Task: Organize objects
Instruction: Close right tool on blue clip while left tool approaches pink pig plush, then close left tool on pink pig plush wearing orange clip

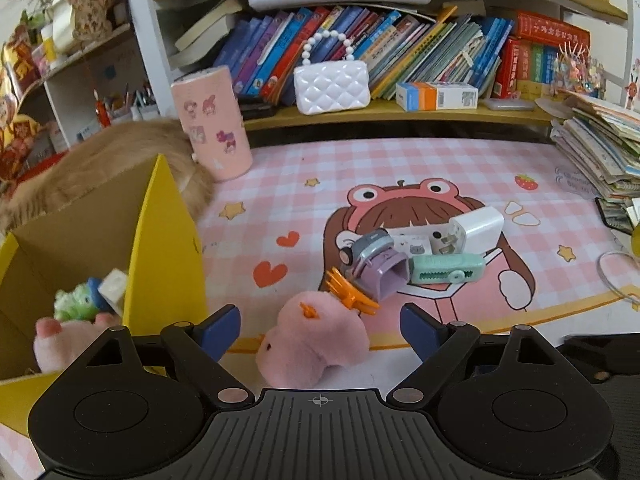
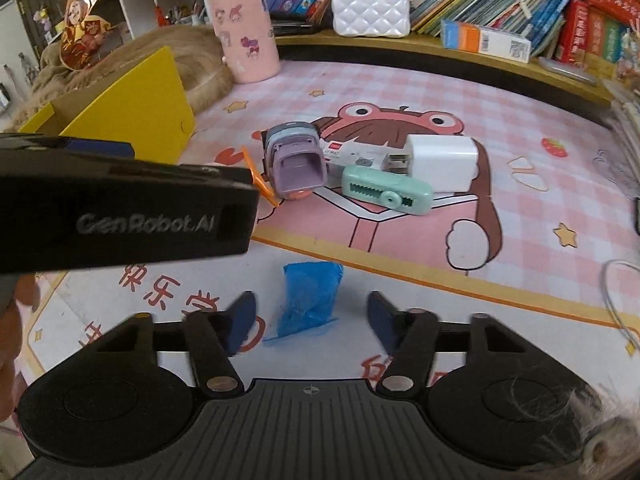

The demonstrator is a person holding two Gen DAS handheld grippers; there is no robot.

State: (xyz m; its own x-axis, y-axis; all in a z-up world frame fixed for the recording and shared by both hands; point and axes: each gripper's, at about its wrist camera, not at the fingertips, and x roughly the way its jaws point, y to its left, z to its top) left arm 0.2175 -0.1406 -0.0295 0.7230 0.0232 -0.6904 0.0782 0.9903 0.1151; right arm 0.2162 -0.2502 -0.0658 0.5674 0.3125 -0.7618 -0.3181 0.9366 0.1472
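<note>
My left gripper [image 1: 320, 330] is open, its jaws on either side of a pink plush toy [image 1: 314, 338] lying on the pink desk mat [image 1: 400, 168]. An orange hair claw [image 1: 350, 290], a purple toy [image 1: 378, 266], a mint green clip [image 1: 446, 269] and a white charger [image 1: 476, 226] lie just beyond. A yellow cardboard box [image 1: 160, 240] at the left holds a green toy [image 1: 76, 304] and a pink plush [image 1: 60, 340]. My right gripper [image 2: 310, 318] is open over a crumpled blue plastic bag [image 2: 308, 296]. The left gripper's black body [image 2: 120, 208] crosses the right wrist view.
A pink cylinder with stickers [image 1: 212, 124] stands behind the box, beside a tan furry mass [image 1: 120, 156]. A white quilted purse [image 1: 330, 86] and books sit on the shelf. A stack of books [image 1: 600, 148] lies at the right. A white cable [image 2: 620, 300] curls at the right.
</note>
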